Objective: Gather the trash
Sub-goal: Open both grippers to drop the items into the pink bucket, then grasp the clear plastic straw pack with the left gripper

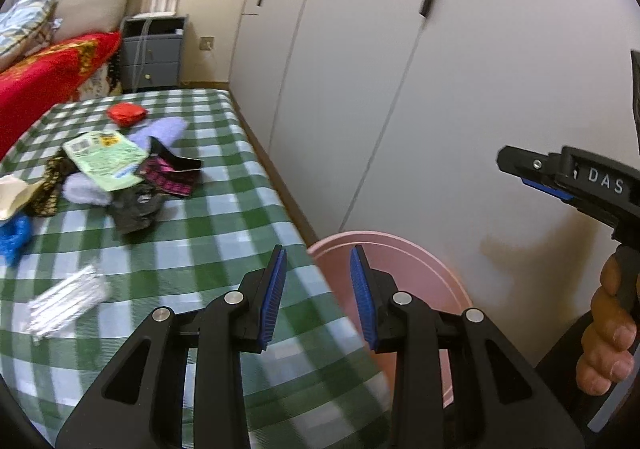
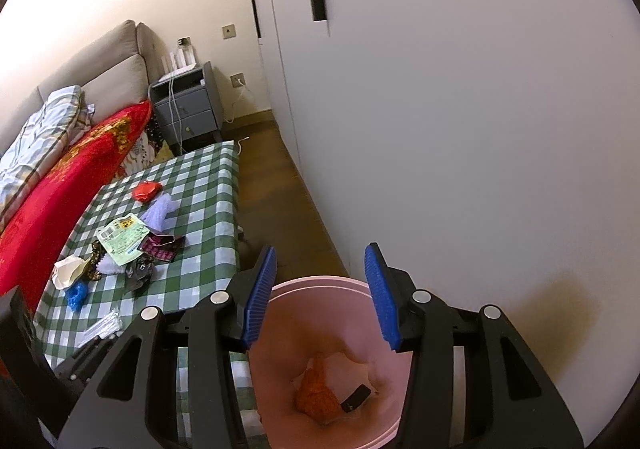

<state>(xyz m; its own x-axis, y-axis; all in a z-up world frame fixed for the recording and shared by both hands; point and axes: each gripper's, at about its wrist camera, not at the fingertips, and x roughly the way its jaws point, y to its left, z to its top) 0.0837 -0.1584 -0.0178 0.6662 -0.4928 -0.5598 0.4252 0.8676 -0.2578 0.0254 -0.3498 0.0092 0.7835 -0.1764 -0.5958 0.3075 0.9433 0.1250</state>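
Both grippers parted, empty: left gripper [image 1: 318,289], right gripper [image 2: 320,297] over pink bin [image 2: 320,283] | 2 scraps already inside | trash pile [image 1: 116,169] far-left on checked table [image 1: 192,249] | reach low, pinch 1 piece squarely.

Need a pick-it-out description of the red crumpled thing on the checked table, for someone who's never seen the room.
Start at the green-and-white checked table beside the bed with the red blanket. Litter lies in a heap along its middle; look past the heap toward the far end, nearest the grey nightstand. The shiny red crumpled wrapper lies there just beyond a pale purple fluffy piece, the only red item on the cloth.
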